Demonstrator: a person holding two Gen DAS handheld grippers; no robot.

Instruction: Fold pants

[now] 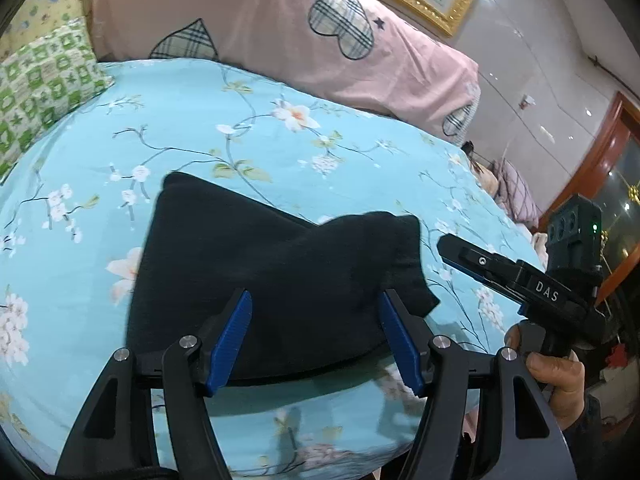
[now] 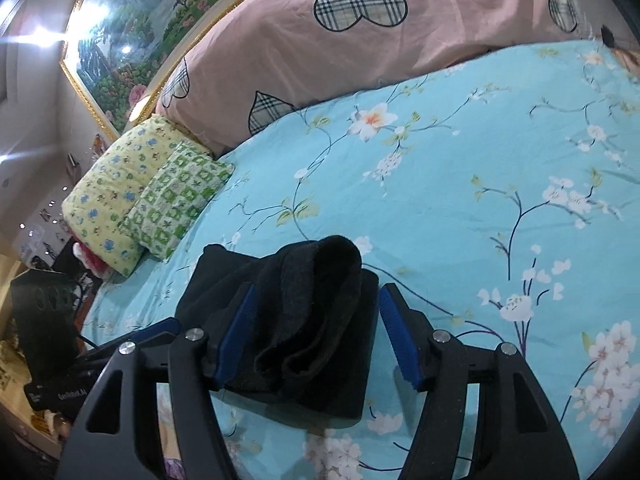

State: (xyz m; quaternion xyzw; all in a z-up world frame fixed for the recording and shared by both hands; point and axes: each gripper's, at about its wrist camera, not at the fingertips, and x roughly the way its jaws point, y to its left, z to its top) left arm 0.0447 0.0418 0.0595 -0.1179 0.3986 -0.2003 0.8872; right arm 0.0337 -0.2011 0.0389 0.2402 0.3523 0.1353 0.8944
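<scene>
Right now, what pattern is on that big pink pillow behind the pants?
Plaid hearts with small dark stars on the pink pillow, clearest in the right wrist view.

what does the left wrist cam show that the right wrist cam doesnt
Only the left wrist view shows a hand gripping the right gripper from the side, and a wooden door frame. Only the right wrist view shows the whole landscape painting and the yellow flowered pillow. Both show the folded black pants on the blue floral sheet, the pink quilt and open jaws.
</scene>
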